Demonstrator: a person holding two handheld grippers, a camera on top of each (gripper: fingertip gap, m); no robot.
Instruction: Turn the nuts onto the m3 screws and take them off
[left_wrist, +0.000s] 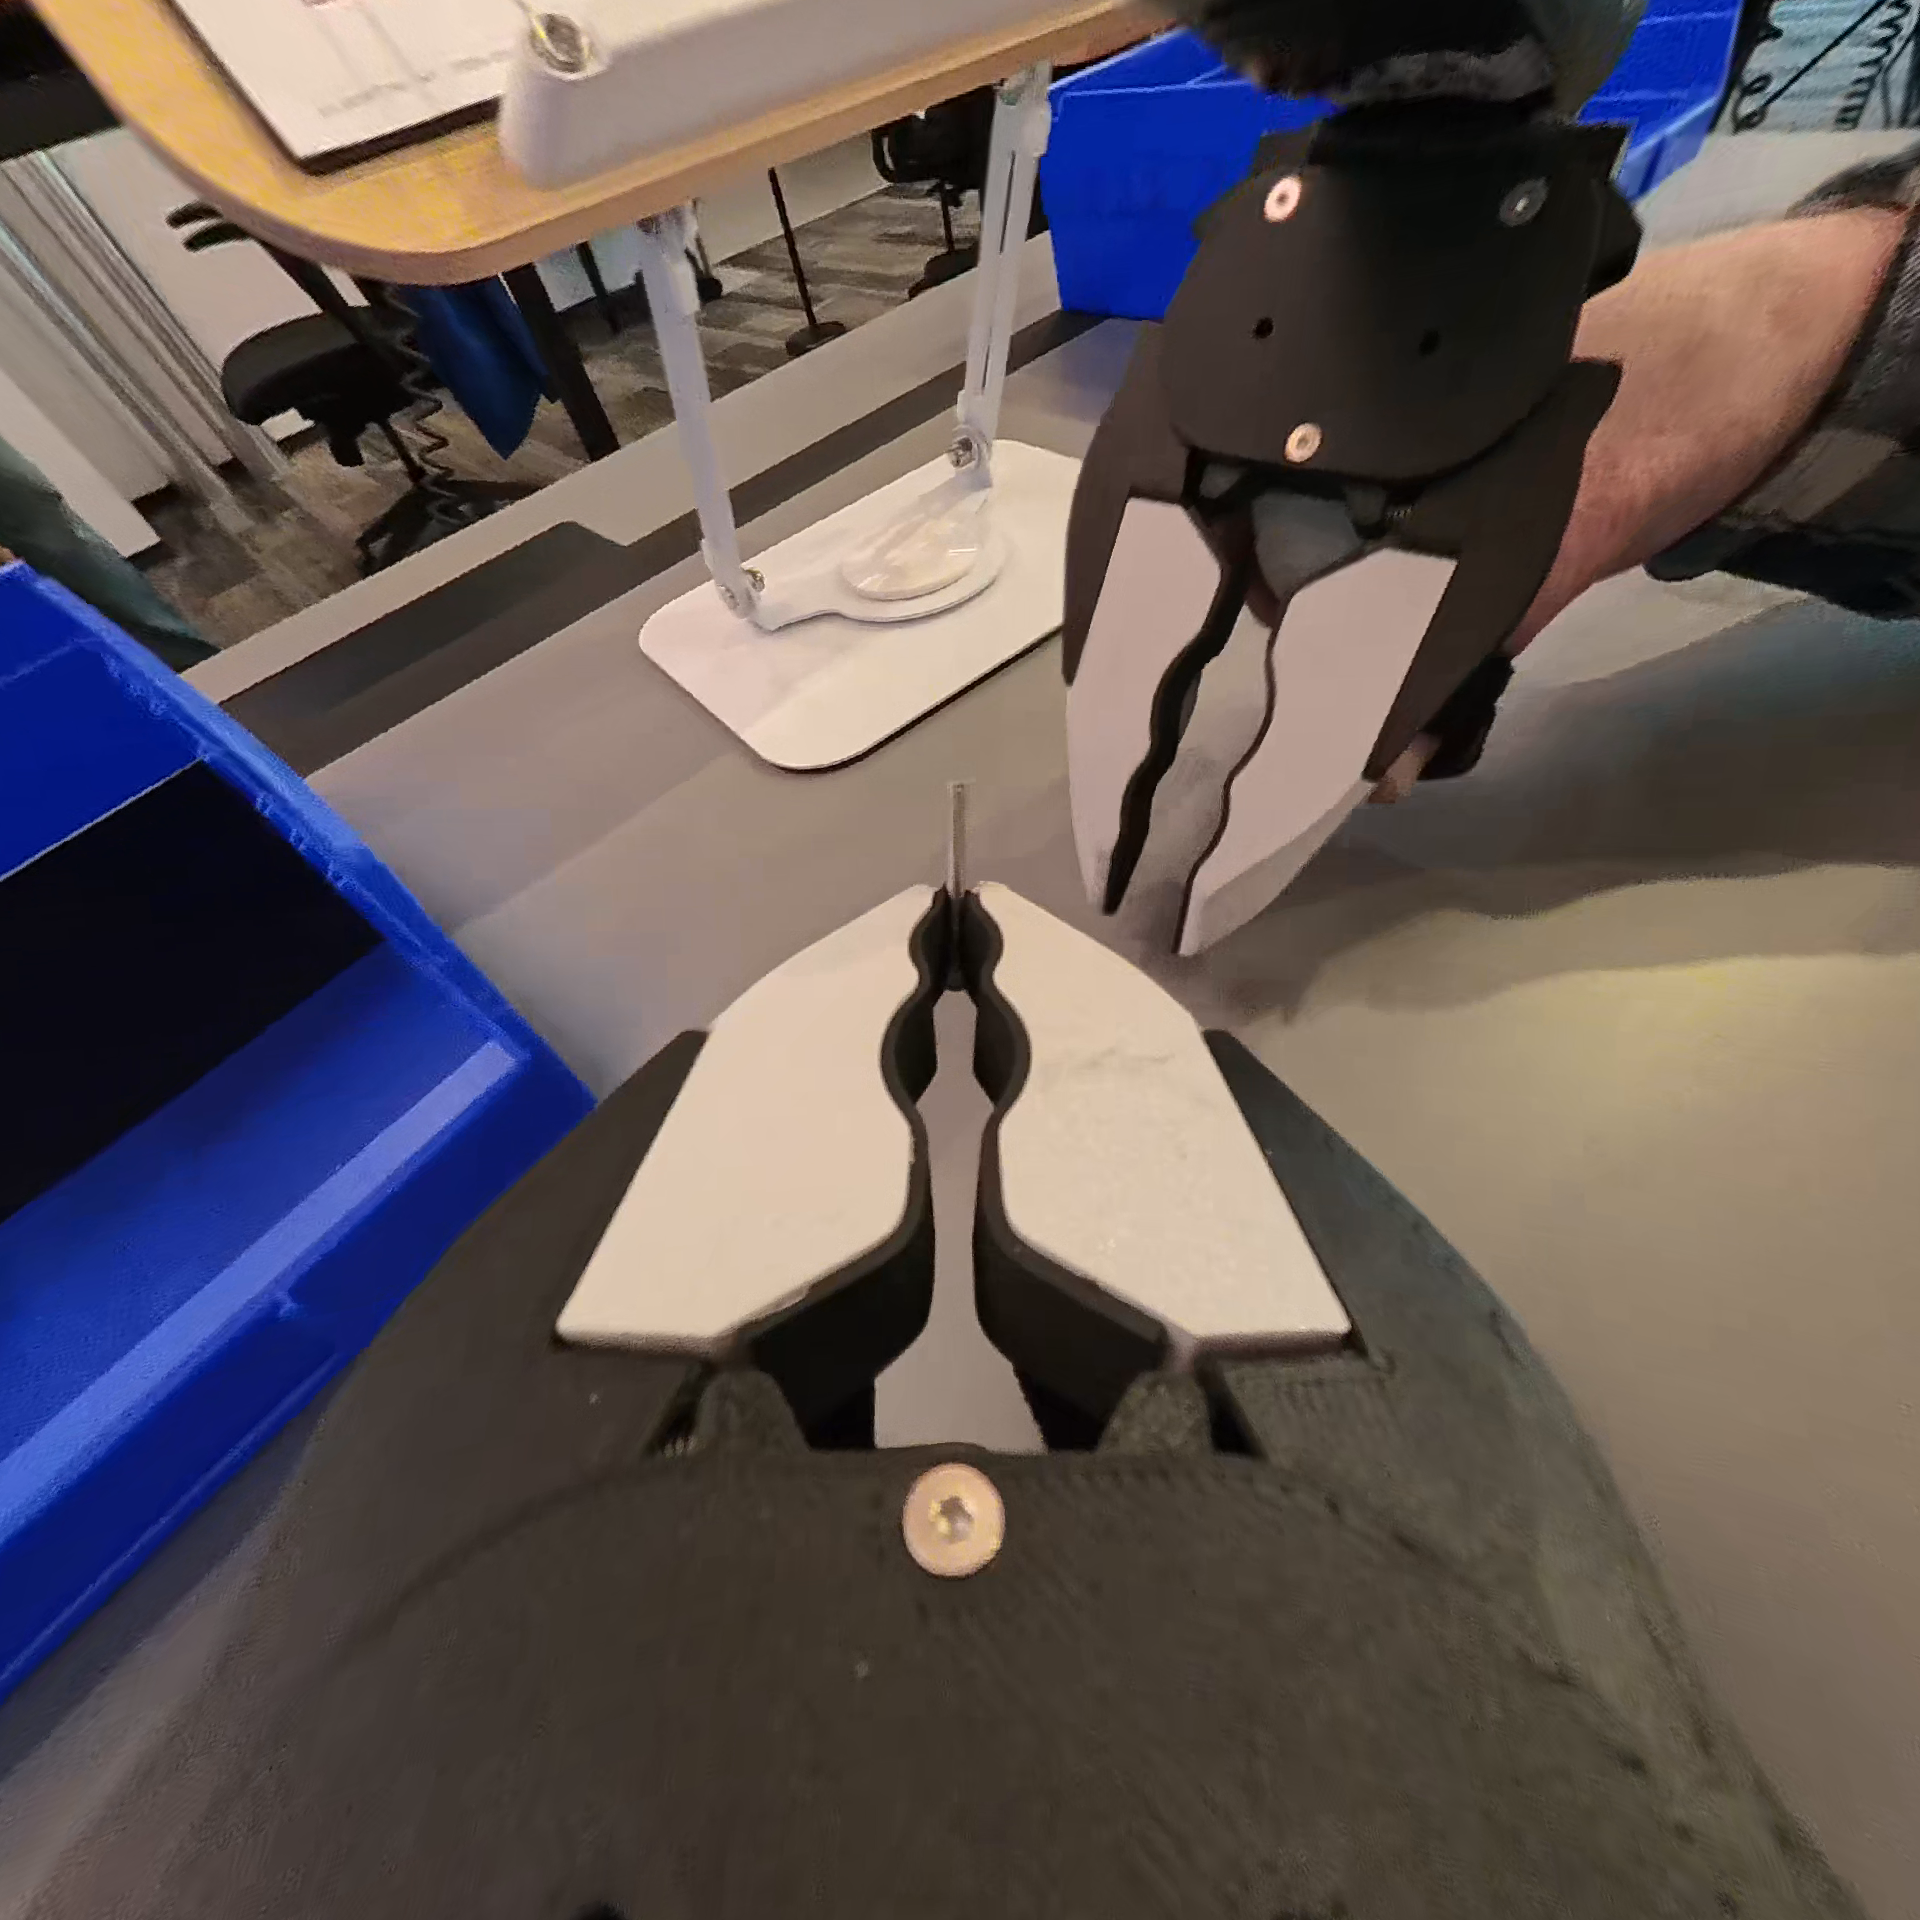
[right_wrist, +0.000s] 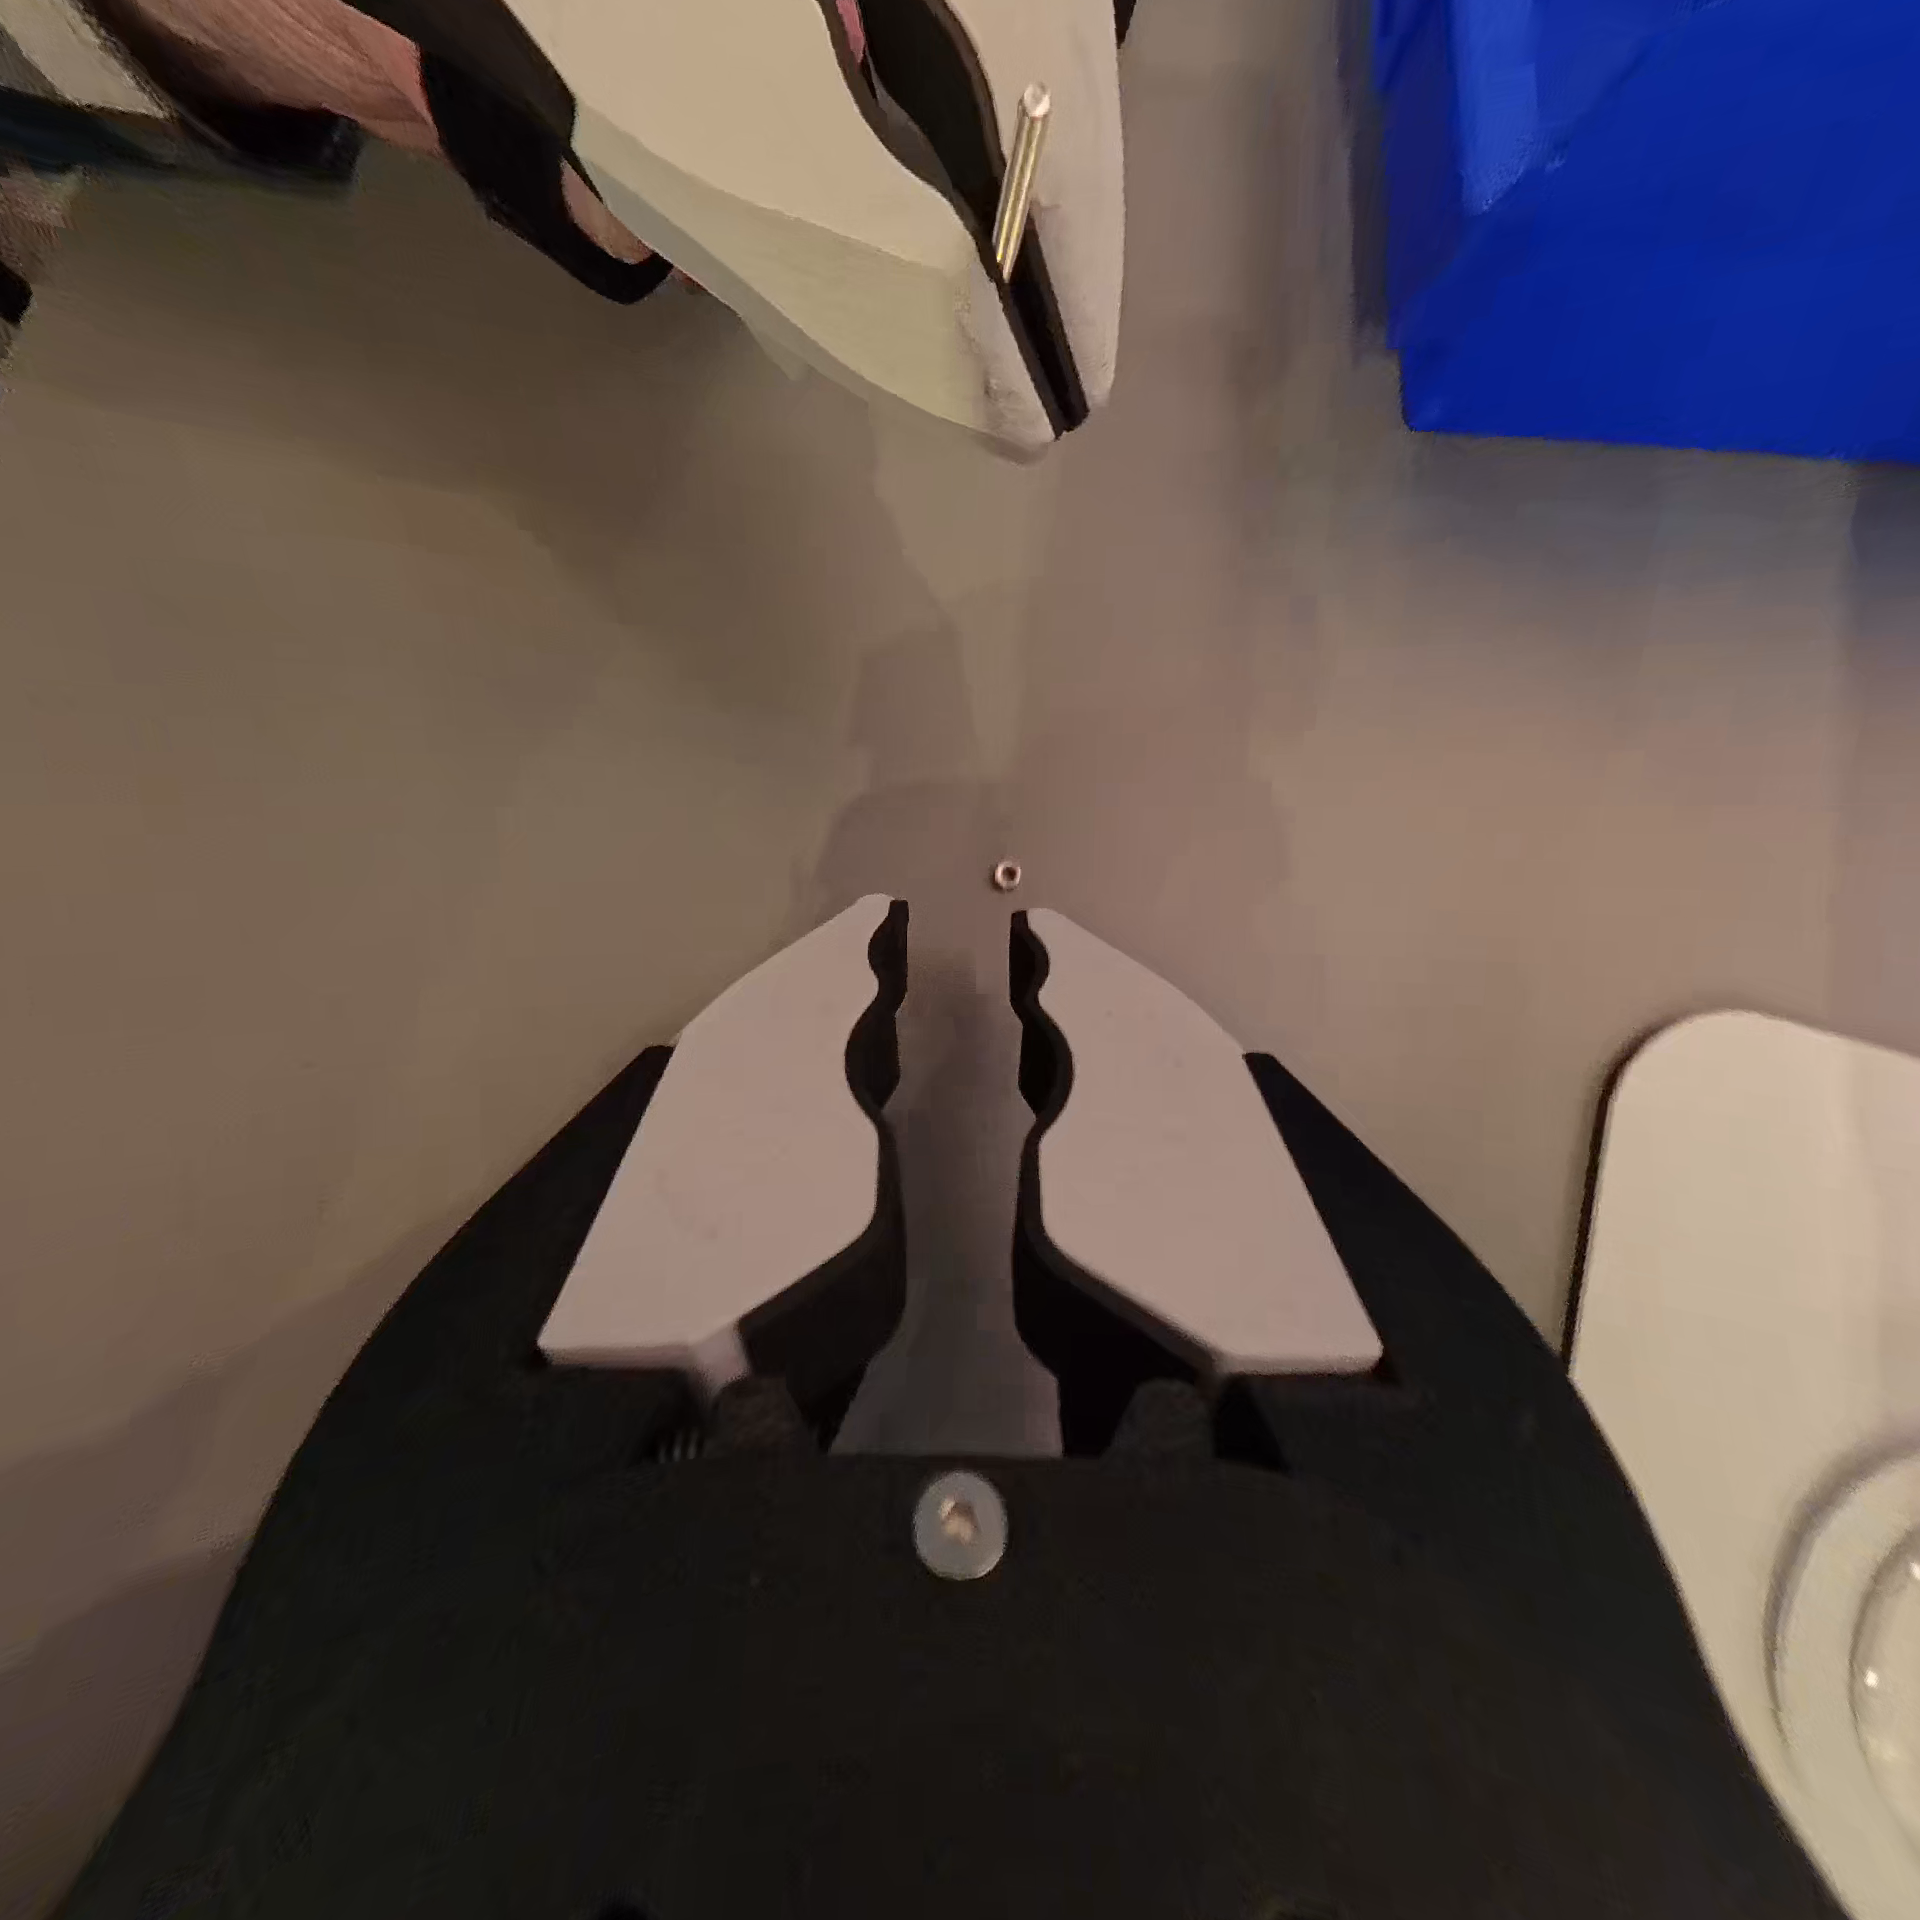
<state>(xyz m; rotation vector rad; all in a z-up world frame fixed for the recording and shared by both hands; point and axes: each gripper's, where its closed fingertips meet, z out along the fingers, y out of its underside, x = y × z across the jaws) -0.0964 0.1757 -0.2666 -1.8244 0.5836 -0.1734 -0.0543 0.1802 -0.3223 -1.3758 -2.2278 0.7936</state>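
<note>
Between the closed tips of the left gripper sat a thin silvery metal pin, pinched by the black pads at its near end and sticking straight out ahead of the fingers; in the right wrist view the same pin showed lying along the seam of the pressed-together jaws, one end poking clear of them. Just beyond the right gripper, whose fingers stood spread with bare grey tabletop showing in the gap, a tiny silvery nut lay flat on the surface, slightly ahead of the right-hand fingertip and not touching it; nothing was gripped in those jaws. From the left wrist view the right gripper hung to the right of and a little ahead of the pin, pointing down at the table, held by a hand in a dark fingerless glove with a plaid sleeve above. Ahead of the left gripper stood a white stand base with two white arms rising from it and a clear round disc on the plate. To the left of the left gripper lay an open blue plastic bin; another blue bin stood farther ahead, beside a wooden-topped desk with office chairs beneath.
</note>
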